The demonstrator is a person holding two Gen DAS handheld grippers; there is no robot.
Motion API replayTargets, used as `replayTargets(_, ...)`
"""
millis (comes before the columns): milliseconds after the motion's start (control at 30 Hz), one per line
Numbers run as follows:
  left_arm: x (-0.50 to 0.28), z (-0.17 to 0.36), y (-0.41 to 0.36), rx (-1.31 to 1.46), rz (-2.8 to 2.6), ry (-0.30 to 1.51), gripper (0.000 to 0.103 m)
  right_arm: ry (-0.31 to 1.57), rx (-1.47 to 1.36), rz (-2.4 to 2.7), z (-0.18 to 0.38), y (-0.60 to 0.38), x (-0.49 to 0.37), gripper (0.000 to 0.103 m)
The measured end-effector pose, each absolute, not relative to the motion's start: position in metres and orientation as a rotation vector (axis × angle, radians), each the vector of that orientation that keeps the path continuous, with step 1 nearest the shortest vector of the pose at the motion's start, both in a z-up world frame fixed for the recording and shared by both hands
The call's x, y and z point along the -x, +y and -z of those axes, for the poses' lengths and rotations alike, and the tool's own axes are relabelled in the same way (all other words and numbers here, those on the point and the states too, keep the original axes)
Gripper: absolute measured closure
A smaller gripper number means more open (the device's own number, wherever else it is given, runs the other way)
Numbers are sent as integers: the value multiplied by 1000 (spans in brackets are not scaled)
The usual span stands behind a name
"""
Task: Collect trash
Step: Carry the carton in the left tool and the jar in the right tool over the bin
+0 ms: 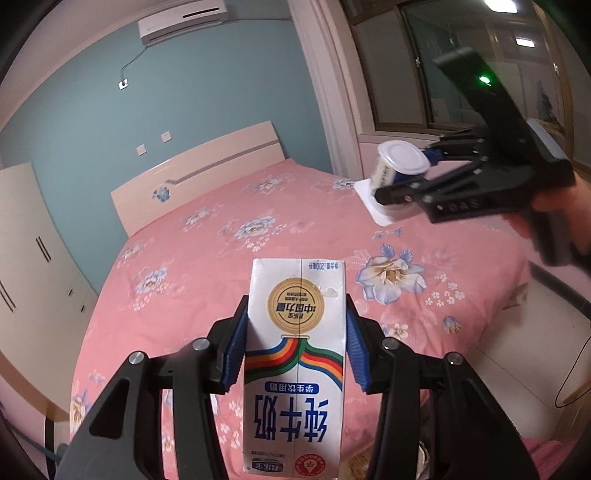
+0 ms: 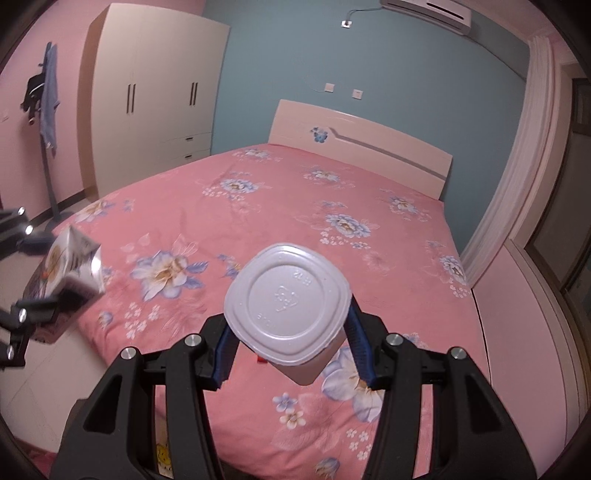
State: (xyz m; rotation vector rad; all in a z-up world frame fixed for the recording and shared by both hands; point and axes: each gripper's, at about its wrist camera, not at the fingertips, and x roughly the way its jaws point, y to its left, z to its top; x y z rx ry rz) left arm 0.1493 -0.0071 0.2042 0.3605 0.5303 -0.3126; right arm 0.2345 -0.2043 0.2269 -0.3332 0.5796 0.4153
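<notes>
A bed (image 2: pixel 280 206) with a pink floral cover fills most of both views, its pale headboard (image 2: pixel 369 147) against a blue-green wall, a cream wardrobe (image 2: pixel 155 88) with 2 drawers to one side and an air conditioner (image 1: pixel 184 20) mounted high on the wall. Above the bed, the left hand-held gripper (image 1: pixel 295 350) grips a white milk carton (image 1: pixel 295 369) by its 2 sides, the blue pads (image 1: pixel 234 354) pressed against it; the carton's printing reads upside down in the left wrist view, and it is lifted clear of the cover. The right hand-held gripper (image 2: pixel 288 350) is clamped on a white plastic cup (image 2: pixel 288 306), its flat embossed base facing the camera, also held in the air over the bed. From the left wrist view the cup appears near the window side, with a hand (image 1: pixel 554 210) on the handle, and a small white sheet (image 1: pixel 373 203) lies on the cover behind it.
</notes>
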Motion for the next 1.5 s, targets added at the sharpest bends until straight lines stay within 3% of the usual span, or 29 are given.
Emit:
replayTargets(433,-127,-139,19,-289,261,661,54,685,412,-520,-157,-170,-181,50)
replayTargets(1500,-122,100,28,-196,184,1092,54,1097,414,-664,102,-117,-142,50)
